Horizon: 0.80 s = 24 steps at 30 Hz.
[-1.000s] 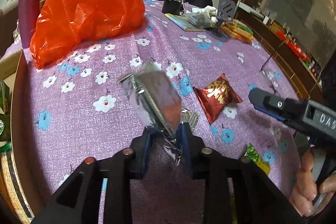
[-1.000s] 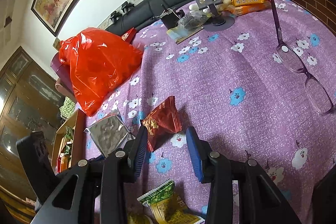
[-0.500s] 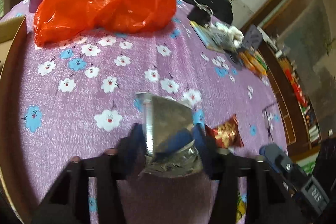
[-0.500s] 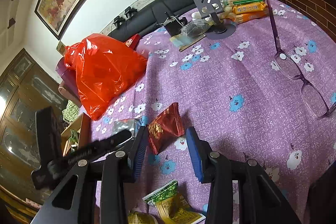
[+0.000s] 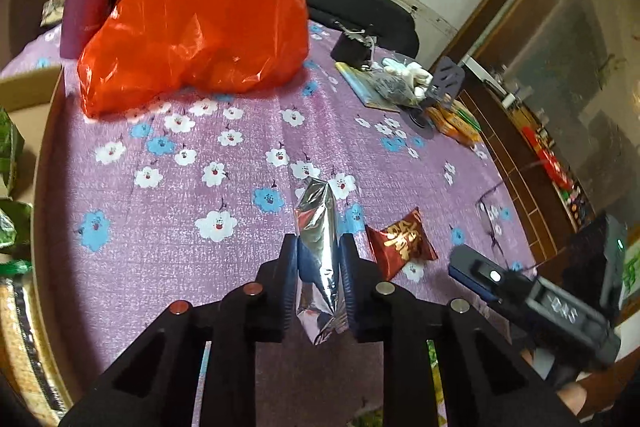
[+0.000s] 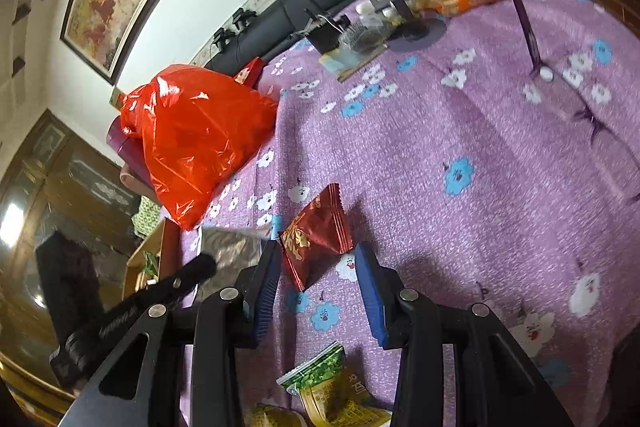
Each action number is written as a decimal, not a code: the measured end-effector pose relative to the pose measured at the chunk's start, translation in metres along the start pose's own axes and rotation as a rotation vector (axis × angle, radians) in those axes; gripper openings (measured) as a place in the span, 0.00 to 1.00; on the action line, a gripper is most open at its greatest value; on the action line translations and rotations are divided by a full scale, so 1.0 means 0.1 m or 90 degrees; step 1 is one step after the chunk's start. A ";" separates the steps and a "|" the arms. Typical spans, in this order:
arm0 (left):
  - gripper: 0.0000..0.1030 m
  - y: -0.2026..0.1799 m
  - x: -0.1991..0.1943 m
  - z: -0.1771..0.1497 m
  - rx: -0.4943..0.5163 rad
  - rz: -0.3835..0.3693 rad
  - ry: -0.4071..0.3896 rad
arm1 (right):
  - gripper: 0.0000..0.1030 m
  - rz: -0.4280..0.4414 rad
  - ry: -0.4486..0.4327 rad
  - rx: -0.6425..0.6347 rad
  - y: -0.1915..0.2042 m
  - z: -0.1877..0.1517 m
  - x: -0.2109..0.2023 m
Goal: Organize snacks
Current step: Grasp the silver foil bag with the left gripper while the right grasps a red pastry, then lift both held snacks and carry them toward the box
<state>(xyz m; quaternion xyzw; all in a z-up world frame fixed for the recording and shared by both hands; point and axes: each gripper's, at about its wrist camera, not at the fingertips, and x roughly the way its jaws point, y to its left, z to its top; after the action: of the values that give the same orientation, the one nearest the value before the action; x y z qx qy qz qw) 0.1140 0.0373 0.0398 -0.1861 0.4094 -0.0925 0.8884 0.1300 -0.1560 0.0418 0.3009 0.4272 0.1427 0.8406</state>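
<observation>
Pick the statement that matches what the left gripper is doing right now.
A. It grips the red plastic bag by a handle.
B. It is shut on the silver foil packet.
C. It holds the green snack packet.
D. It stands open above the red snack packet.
B: in the left wrist view the left gripper has its blue pads pressed on both sides of the silver foil packet, while the red snack packet lies on the tablecloth beside it.
</observation>
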 end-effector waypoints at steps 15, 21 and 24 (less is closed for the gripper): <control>0.19 -0.12 0.18 -0.05 0.059 -0.025 0.009 | 0.47 -0.105 0.060 -0.019 0.39 0.18 0.53; 0.19 -0.07 0.19 -0.05 0.040 -0.033 0.002 | 0.37 -0.123 0.059 -0.060 0.45 0.06 0.62; 0.19 -0.09 0.14 -0.07 0.046 -0.034 -0.002 | 0.37 -0.107 0.035 -0.061 0.44 0.02 0.42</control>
<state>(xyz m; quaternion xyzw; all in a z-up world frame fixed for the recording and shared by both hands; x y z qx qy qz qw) 0.1178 0.0231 0.0291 -0.1648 0.3991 -0.1307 0.8925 0.1573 -0.1013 0.0440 0.2190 0.4665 0.1001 0.8511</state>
